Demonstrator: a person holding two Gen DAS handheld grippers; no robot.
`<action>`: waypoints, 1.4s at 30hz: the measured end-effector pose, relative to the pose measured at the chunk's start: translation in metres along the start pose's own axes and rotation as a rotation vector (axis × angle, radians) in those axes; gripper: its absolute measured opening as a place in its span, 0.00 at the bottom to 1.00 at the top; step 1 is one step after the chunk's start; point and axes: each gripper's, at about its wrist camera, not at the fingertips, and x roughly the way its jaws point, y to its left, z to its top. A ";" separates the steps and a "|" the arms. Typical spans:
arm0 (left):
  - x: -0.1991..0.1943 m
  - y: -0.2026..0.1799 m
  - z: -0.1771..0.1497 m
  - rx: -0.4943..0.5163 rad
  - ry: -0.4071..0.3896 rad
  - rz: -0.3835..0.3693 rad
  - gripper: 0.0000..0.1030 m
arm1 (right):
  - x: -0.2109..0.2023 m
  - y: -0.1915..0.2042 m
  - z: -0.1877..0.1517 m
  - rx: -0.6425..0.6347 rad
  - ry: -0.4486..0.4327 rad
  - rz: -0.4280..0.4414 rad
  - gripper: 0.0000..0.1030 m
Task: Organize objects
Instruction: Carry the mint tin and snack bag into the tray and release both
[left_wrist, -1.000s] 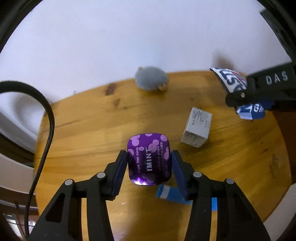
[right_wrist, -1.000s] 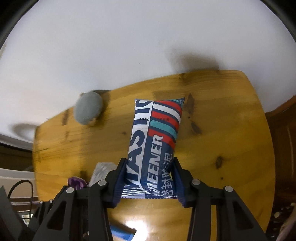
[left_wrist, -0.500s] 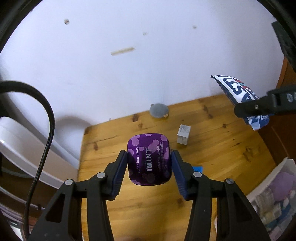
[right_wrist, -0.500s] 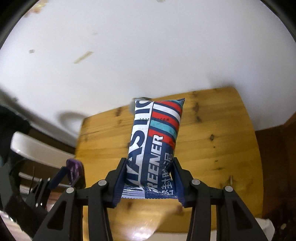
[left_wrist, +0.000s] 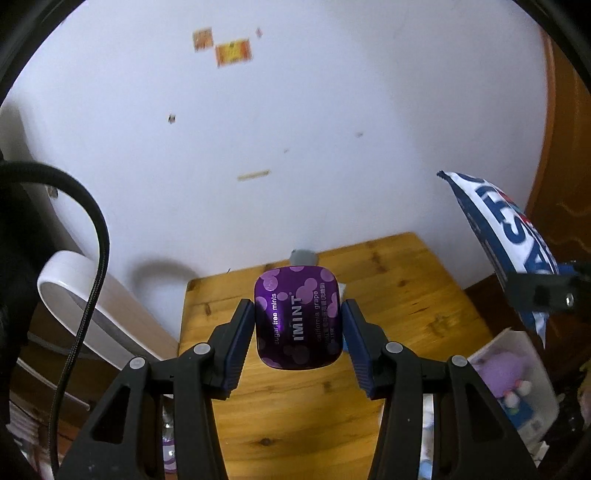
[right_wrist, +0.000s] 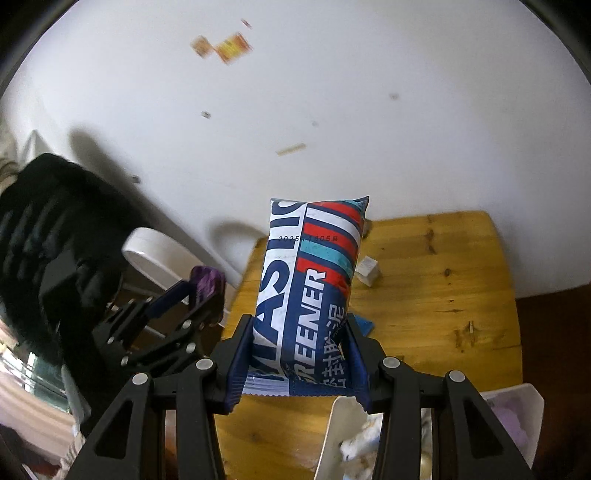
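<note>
My left gripper (left_wrist: 297, 332) is shut on a purple I'MINT mint tin (left_wrist: 297, 317), held high above the wooden table (left_wrist: 406, 295). My right gripper (right_wrist: 299, 354) is shut on a blue, white and red snack packet (right_wrist: 310, 280), also held high above the table (right_wrist: 443, 295). The packet shows at the right of the left wrist view (left_wrist: 509, 236). The left gripper with the tin (right_wrist: 205, 280) shows at the left of the right wrist view.
On the table lie a small white box (right_wrist: 367, 269), a grey round object (left_wrist: 303, 255) at the wall and a blue item (right_wrist: 364, 325). A white bin (left_wrist: 517, 376) with a purple plush toy stands at the table's right. A white chair (left_wrist: 81, 295) stands left.
Both grippers have risen well away from the table with their objects held. The table looks much smaller, and the wall, chair and bin have come into view.
</note>
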 end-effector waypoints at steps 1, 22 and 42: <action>-0.009 -0.004 0.000 0.006 -0.011 -0.008 0.51 | -0.014 0.002 -0.006 -0.012 -0.015 0.003 0.46; -0.024 -0.165 -0.067 0.274 0.055 -0.269 0.51 | -0.068 -0.090 -0.208 0.154 -0.004 -0.299 0.46; 0.037 -0.220 -0.116 0.390 0.199 -0.258 0.51 | -0.012 -0.143 -0.250 0.221 0.110 -0.385 0.49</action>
